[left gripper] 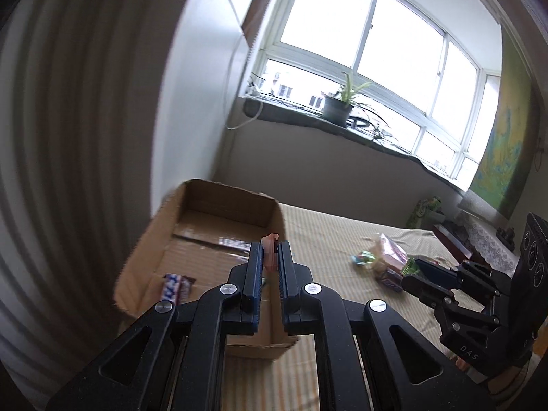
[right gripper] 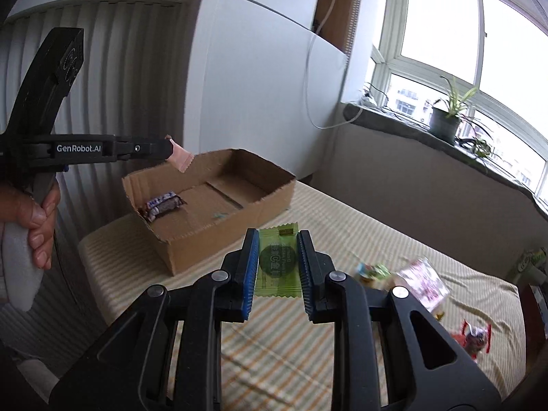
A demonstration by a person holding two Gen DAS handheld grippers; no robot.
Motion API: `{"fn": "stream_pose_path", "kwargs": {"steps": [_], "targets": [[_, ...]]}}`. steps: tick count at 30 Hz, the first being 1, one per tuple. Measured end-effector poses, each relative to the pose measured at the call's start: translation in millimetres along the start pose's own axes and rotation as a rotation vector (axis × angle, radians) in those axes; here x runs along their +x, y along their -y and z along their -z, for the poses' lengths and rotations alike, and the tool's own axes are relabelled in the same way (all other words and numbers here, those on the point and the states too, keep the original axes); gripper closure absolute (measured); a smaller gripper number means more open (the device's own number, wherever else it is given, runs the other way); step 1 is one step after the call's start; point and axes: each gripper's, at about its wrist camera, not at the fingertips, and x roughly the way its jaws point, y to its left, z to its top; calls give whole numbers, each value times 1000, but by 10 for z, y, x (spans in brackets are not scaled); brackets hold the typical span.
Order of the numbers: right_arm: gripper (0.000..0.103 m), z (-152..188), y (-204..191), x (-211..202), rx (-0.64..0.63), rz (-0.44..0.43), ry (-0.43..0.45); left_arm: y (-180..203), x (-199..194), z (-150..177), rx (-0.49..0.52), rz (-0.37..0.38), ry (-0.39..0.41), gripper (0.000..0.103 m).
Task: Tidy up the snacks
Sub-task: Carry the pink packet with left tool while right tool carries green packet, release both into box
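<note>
While your left gripper (left gripper: 270, 257), clamped on a pink sachet (right gripper: 179, 157), hangs over the cardboard box (right gripper: 212, 185), the right gripper (right gripper: 278, 253), clamped on a green packet (right gripper: 278, 257), sits short of it.

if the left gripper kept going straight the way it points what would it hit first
Probably the cardboard box: the left gripper, holding a pink wrapper, points down over its open top towards the floor or far wall. Depth is unclear.

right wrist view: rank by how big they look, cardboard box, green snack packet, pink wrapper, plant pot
1. cardboard box
2. green snack packet, though nearness to the camera enlarges it
3. plant pot and pink wrapper look alike
</note>
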Motion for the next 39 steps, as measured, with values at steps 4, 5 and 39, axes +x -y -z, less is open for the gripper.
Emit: {"fn": "stream_pose_path", "kwargs": {"steps": [4, 5, 39], "targets": [[80, -277, -326, 236, -57, -68, 35, -272, -98, 3, -43, -41, 17, 96], [80, -329, -388, 280, -67, -81, 43, -310, -102, 0, -50, -43, 20, 96], [9, -110, -569, 478, 24, -67, 60, -530, 33, 163, -196, -89, -30, 33]]}}
